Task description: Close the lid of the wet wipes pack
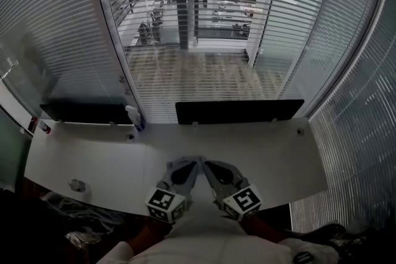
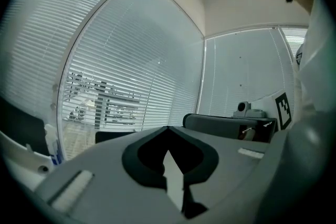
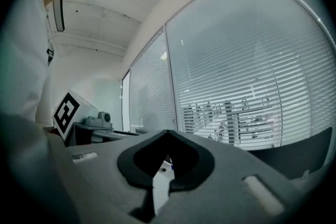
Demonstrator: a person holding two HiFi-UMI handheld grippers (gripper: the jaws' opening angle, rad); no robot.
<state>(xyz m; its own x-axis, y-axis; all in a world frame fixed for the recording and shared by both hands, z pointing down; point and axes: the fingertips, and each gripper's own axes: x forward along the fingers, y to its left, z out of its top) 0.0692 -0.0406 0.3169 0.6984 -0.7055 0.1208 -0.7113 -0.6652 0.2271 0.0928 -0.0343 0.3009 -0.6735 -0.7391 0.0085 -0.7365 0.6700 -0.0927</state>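
Now we hold left gripper (image 1: 195, 161) and right gripper (image 1: 208, 163) together over the near tabletop (image 1: 278, 157) edge, both jaws fully closed.

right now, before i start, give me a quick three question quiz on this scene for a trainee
1. True or false: the left gripper holds a wet wipes pack.
2. Where does the spray bottle stand? A: near the back edge of the desk, left of both grippers in the head view. B: on the floor. C: on the person's lap.
3. How do the jaws of the right gripper stand?

Key: 1 false, its jaws are shut with nothing between them. 2 A. 3 shut, with nothing between them.
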